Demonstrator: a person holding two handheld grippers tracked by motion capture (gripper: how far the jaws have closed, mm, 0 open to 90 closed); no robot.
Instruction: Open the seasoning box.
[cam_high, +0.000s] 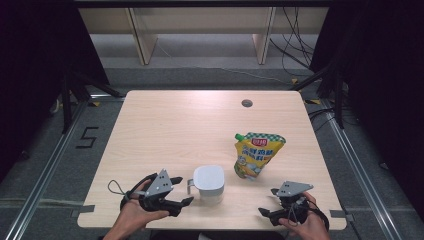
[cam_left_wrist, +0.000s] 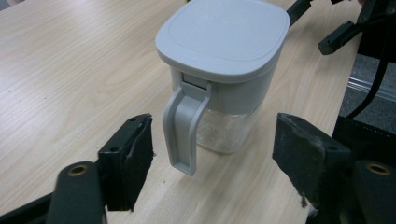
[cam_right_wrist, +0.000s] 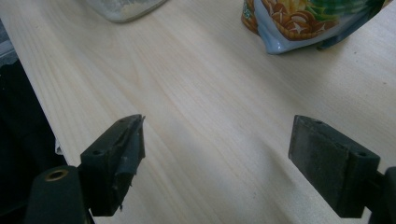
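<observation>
My left claw (cam_left_wrist: 212, 154) is released, jaws either side of the jug's (cam_left_wrist: 224, 70) handle near the surface's front edge. Closing off-centre could tip the jug. My right claw (cam_right_wrist: 217, 154) is released too.

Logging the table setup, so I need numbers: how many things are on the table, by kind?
Lidded grey jug with handle: 1
Yellow spouted food pouch: 1
Total: 2

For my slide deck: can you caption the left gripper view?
Open left gripper facing the grey handle of a lidded clear plastic jug on the light wooden table, fingers not touching it.
</observation>
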